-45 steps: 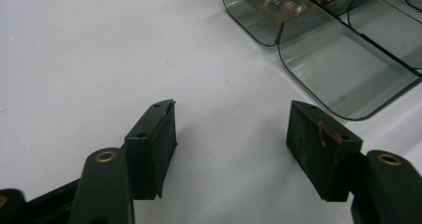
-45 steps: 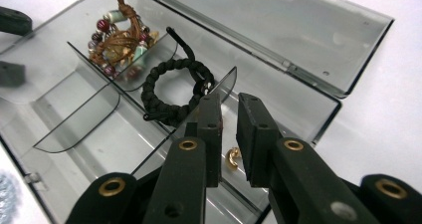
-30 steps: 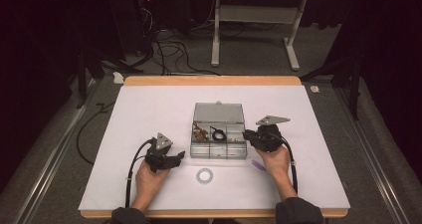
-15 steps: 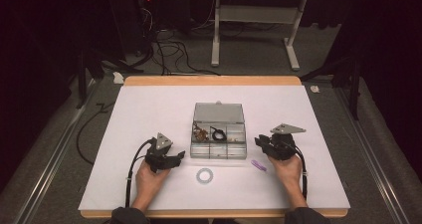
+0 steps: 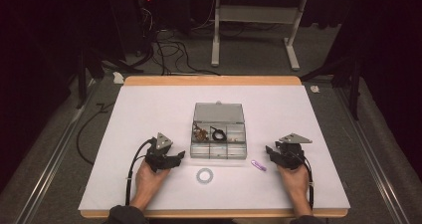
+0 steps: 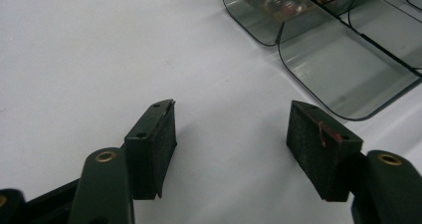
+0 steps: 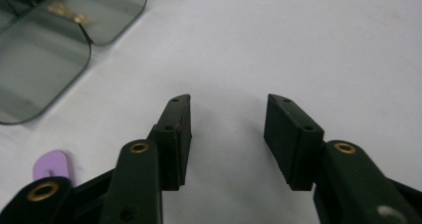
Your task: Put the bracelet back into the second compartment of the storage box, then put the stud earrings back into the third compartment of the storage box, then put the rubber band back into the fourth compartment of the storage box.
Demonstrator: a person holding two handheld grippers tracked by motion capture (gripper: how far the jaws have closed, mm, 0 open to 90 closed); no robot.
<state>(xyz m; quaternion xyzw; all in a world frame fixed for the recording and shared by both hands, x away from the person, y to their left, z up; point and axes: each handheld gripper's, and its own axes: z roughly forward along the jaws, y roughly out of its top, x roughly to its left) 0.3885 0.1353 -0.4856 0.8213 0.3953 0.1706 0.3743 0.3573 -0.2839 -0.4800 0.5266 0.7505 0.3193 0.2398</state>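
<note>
The white worktop [image 5: 149, 114] was evenly and brightly lit from above, while the room around it lay almost black. Shadows were short and soft. In both gripper views the near jaws were slightly blurred, and the box [image 6: 343, 69] carried faint glare.

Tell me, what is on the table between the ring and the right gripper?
A small purple clip lies between the ring and the right gripper, seen in the high view.
</note>
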